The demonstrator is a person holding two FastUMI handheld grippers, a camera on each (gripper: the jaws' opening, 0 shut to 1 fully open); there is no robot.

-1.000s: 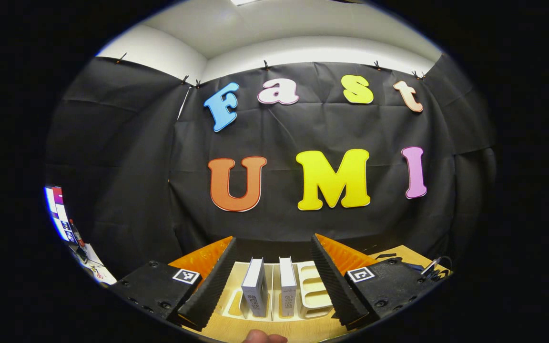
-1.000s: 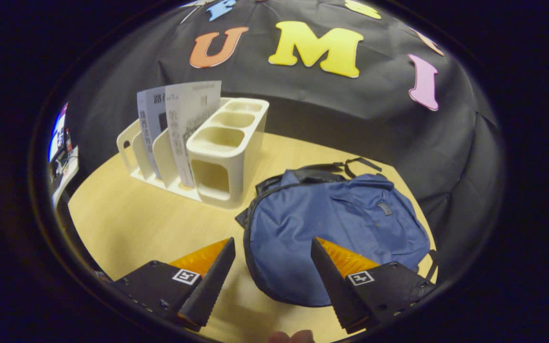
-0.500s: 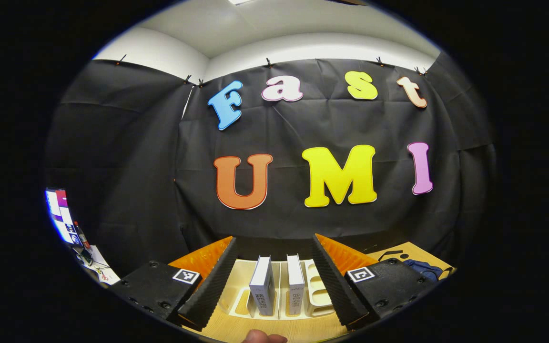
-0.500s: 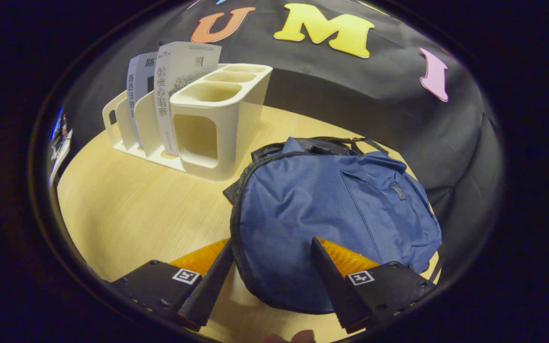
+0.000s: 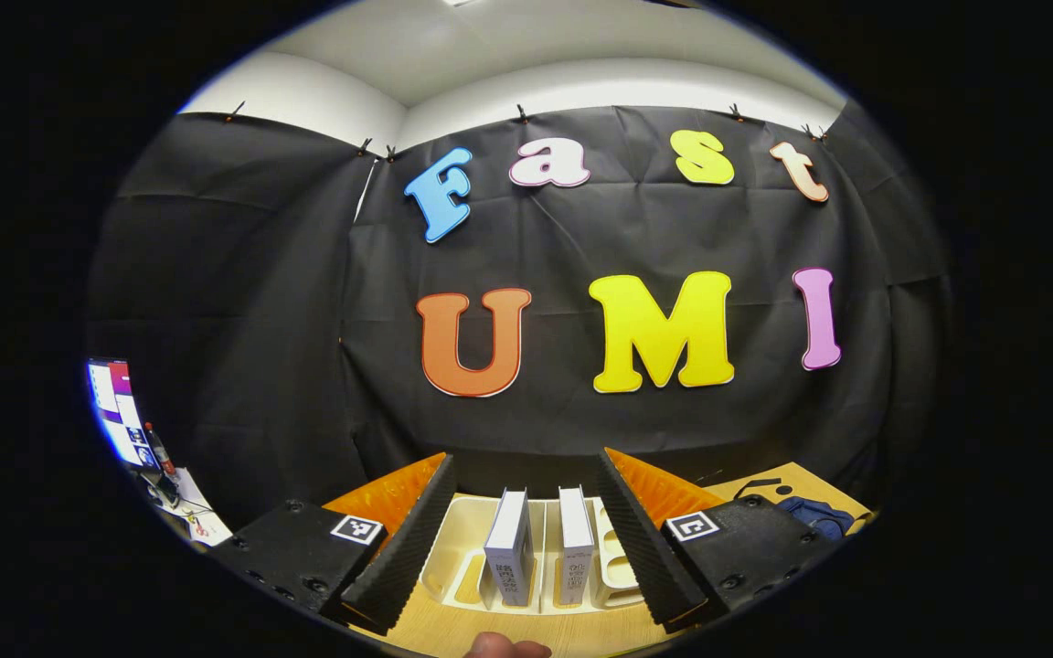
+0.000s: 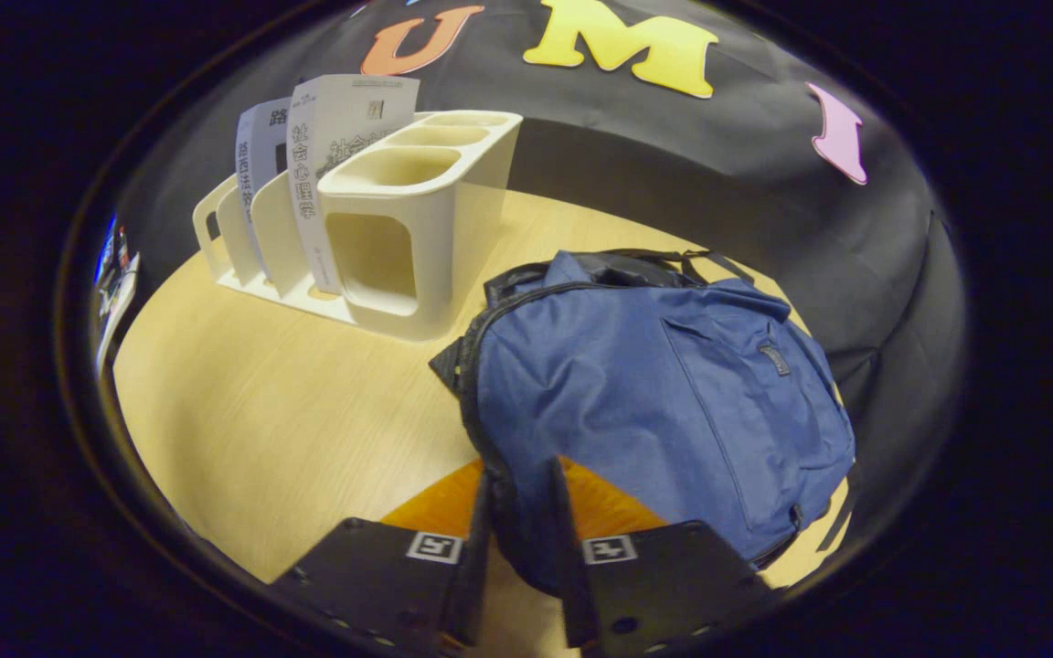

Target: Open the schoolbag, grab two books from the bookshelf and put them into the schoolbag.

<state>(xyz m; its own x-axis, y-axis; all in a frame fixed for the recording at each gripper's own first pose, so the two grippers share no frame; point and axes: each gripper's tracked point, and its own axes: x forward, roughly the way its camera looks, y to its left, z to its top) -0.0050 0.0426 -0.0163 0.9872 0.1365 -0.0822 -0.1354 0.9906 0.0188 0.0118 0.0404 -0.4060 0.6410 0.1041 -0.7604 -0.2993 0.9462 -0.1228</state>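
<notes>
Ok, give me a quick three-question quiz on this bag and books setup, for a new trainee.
1. True or false: both books stand upright in the rack.
2. What is the right tool closing on?
A. a book
B. the near edge of the blue bag
C. the rack
3. Fill in: the left tool is ____, with the two books ahead between its fingers.

Key:
1. True.
2. B. Its fingers have narrowed around the bag's edge by the zip; whether both press on it cannot be told.
3. Open. It holds nothing.
</notes>
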